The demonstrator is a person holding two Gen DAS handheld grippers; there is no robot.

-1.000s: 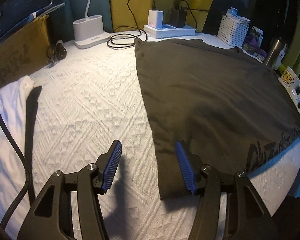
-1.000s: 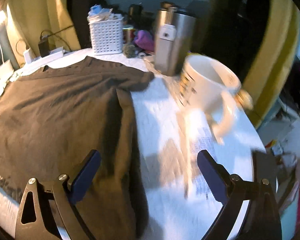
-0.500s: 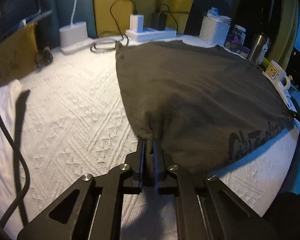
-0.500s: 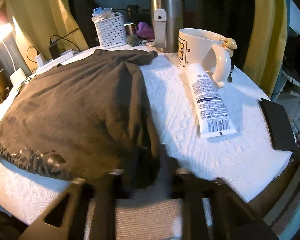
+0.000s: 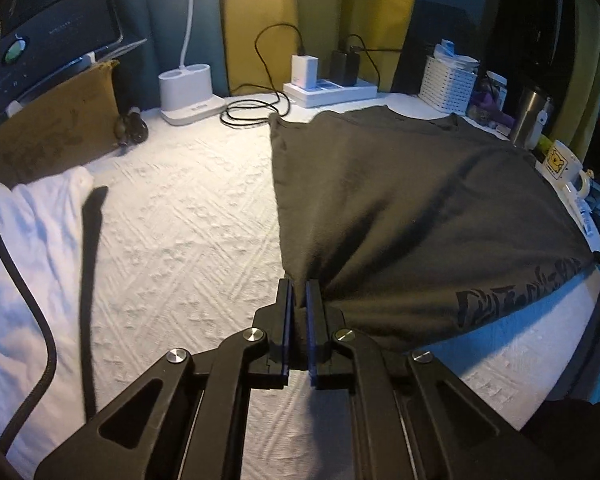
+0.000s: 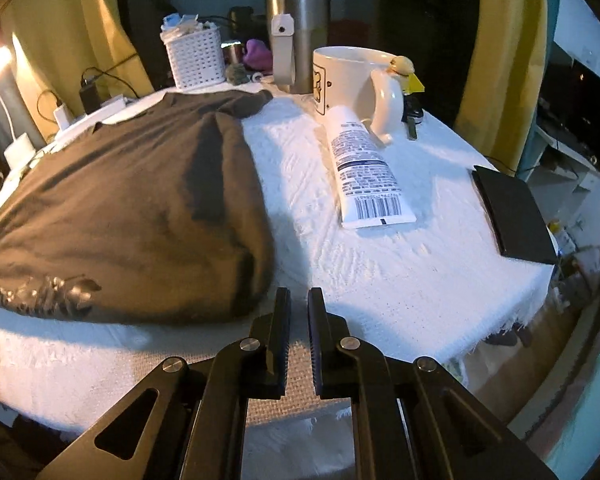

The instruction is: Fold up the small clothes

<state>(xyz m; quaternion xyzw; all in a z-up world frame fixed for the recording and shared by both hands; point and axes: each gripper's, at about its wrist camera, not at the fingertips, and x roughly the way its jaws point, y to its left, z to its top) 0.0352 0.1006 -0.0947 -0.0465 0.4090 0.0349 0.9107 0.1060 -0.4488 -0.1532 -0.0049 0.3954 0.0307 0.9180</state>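
White textured cloth (image 5: 188,232) covers the table, with yellow and teal curtains hanging behind it and lamp light falling from the far left. Lying flat on the cloth is a dark olive T-shirt (image 5: 412,208), its collar toward the far edge and a dark printed line of lettering along the near hem. The left gripper (image 5: 299,292) has its blue-padded fingers (image 5: 286,308) clenched on the shirt's near left corner, and the fabric puckers up into folds where it enters the pinch. In the right wrist view the right gripper (image 6: 299,304) sits at the near edge of the table just beside the shirt's near right corner; its fingers (image 6: 285,320) are drawn nearly together with a narrow gap and nothing visible between them, the shirt (image 6: 132,200) lying to their left. On the bare cloth right of the shirt rests a white tube (image 6: 364,172) with a barcode, its cap end touching a white mug (image 6: 352,80), and a steel tumbler (image 6: 298,36) stands behind. A white basket (image 6: 196,56) sits near the collar, and a flat black item (image 6: 514,216) lies at the right edge. Along the far side are a white power strip (image 5: 328,90) with chargers and a coiled black cable (image 5: 252,114)
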